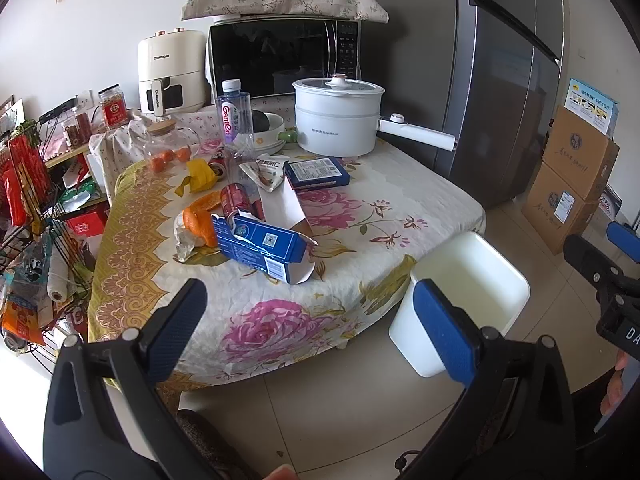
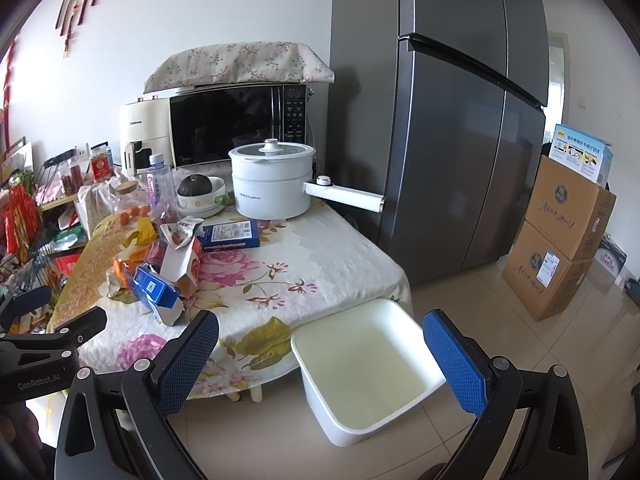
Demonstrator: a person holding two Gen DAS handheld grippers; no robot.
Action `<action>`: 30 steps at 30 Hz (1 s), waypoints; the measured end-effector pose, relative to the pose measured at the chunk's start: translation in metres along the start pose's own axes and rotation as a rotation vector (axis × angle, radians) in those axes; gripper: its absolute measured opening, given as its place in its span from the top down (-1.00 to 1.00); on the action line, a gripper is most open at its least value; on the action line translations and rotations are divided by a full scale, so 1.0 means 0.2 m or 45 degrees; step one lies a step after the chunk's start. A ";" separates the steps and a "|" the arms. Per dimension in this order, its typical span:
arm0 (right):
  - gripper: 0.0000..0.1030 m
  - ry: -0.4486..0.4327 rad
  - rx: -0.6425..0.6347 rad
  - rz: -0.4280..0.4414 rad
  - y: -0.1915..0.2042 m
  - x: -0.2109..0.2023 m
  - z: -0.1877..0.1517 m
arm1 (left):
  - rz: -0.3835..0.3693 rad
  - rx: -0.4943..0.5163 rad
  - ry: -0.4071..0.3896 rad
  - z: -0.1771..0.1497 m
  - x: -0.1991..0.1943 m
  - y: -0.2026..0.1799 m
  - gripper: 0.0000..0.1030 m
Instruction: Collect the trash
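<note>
Both claws, left claw (image 1: 310, 320) and right claw (image 2: 320, 356), gaped wide, empty. Torn blue carton (image 1: 266, 250) lay crumpled on counter (image 1: 400, 208). Only my right view showed white bin (image 2: 366, 364) fully.

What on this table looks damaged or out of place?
The blue box near the table's front lies torn open, flaps splayed. Behind it sit orange peel, crumpled paper and a tipped red can. The white bin on the floor beside the table holds nothing visible. Both claws are open and hold nothing.
</note>
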State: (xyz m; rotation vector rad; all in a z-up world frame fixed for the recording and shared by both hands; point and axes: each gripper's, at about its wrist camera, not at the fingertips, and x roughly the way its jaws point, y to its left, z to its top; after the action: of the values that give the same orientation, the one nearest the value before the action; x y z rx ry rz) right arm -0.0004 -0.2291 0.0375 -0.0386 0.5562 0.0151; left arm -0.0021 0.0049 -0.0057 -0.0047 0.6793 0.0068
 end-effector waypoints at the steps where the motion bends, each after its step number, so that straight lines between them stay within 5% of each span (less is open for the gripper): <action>1: -1.00 0.000 0.001 -0.001 0.00 0.00 0.00 | 0.000 0.000 0.000 0.00 0.00 0.00 -0.99; 30: -1.00 0.009 -0.001 -0.006 0.00 0.01 -0.02 | -0.004 -0.001 0.006 0.00 0.00 0.00 -0.99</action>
State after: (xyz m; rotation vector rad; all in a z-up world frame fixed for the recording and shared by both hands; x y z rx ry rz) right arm -0.0005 -0.2302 0.0333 -0.0408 0.5633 0.0108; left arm -0.0022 0.0042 -0.0064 -0.0065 0.6837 0.0041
